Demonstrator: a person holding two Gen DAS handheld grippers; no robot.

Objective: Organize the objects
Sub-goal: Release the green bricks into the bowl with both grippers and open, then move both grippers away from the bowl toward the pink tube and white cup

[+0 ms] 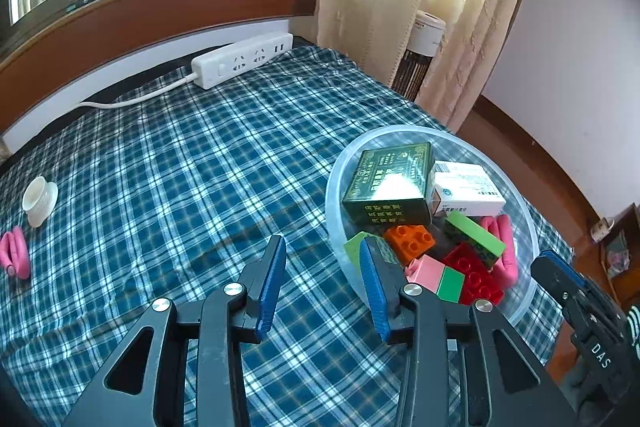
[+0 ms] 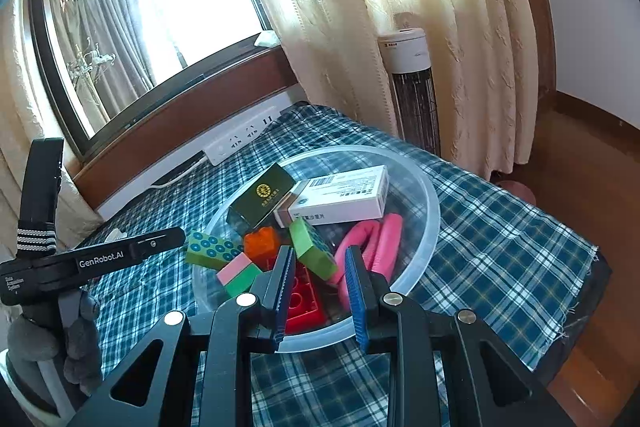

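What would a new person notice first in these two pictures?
First, the clear plastic bowl on the blue checked cloth, heaped with bright toy bricks, a dark green box and a white box. Next, two things lie apart on the cloth's left side: a small white cup and a pink clip. Both the left gripper and the right gripper hold nothing.

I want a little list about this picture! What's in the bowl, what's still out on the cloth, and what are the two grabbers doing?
surface: blue checked cloth
bowl: clear plastic bowl, right side of the cloth
in the bowl: green box, white box, toy bricks, pink clip
still out: white cup, another pink clip, power strip
left gripper: open, empty, beside the bowl
right gripper: jaws apart, empty, at the bowl's near rim
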